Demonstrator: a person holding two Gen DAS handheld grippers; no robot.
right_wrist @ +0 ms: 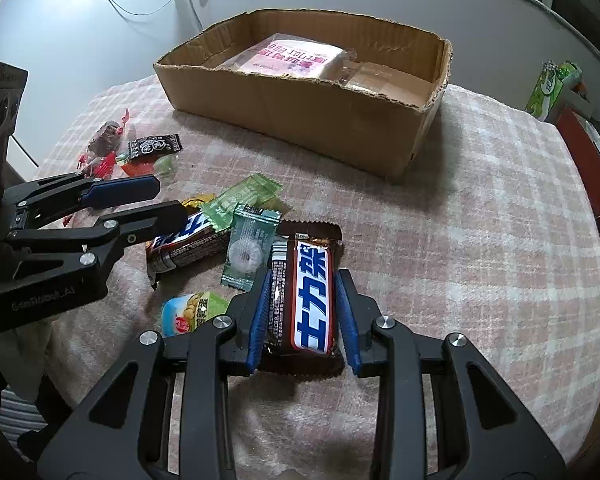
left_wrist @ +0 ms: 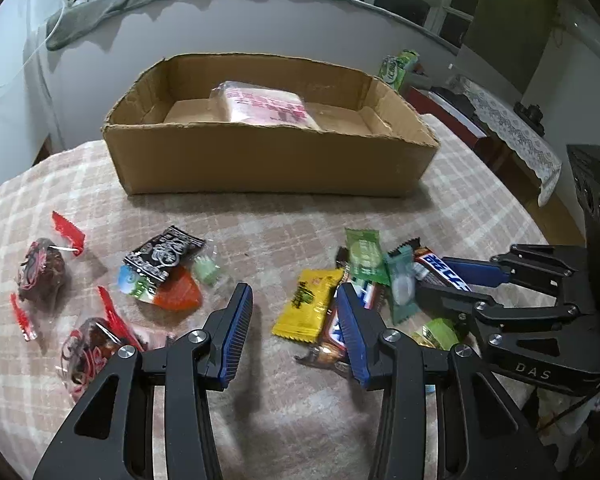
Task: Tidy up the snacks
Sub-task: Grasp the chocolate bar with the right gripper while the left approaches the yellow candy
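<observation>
My right gripper [right_wrist: 305, 276] is shut on a brown chocolate bar [right_wrist: 314, 296] with a blue and white label, low over the checked cloth. The left wrist view shows that gripper [left_wrist: 434, 276] at the right with the bar [left_wrist: 440, 270] between its fingers. My left gripper [left_wrist: 294, 292] is open with nothing between its pads. It hovers over a yellow packet [left_wrist: 306, 304], its right finger above a second chocolate bar [left_wrist: 332, 332]. Green packets [left_wrist: 364, 256] and a teal sweet [left_wrist: 402, 284] lie in the same pile. Behind stands an open cardboard box [left_wrist: 260, 160] holding a pink packet [left_wrist: 264, 106].
More snacks lie to the left: a black packet [left_wrist: 162, 254], an orange one [left_wrist: 180, 292] and two dark sweets in red-ended wrappers [left_wrist: 40, 272]. A green carton [right_wrist: 548, 88] stands beyond the table's right edge. A lace-covered surface [left_wrist: 516, 132] is at the far right.
</observation>
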